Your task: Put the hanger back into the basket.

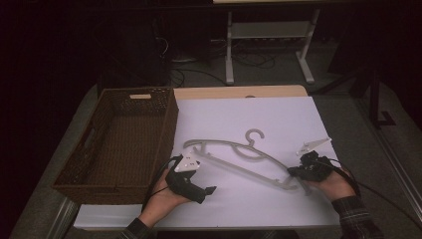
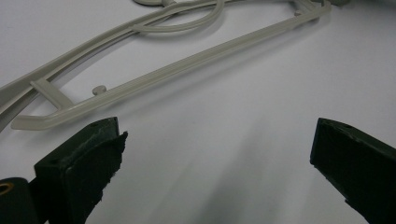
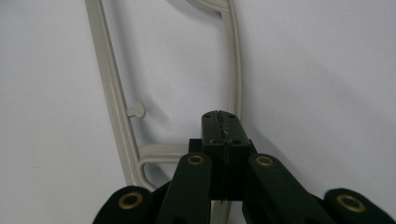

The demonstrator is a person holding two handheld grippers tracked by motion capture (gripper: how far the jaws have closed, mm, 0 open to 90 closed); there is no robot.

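Note:
A pale grey plastic hanger point(image 1: 234, 162) lies flat on the white table top point(image 1: 268, 114), its hook toward the far side. My right gripper point(image 1: 294, 172) is at the hanger's right end. In the right gripper view its jaws point(image 3: 219, 117) are pressed together on the upper arm of the hanger point(image 3: 109, 84). My left gripper point(image 1: 196, 177) sits near the hanger's left end, just in front of it. In the left gripper view it point(image 2: 219, 140) is open wide over bare table, with the hanger point(image 2: 187, 70) lying beyond the fingertips and not touched.
A brown wicker basket point(image 1: 114, 191) with nothing visible inside stands along the table's left side, close to my left hand. Beyond the far edge are a dark floor, loose cables and a white metal frame point(image 1: 229, 55).

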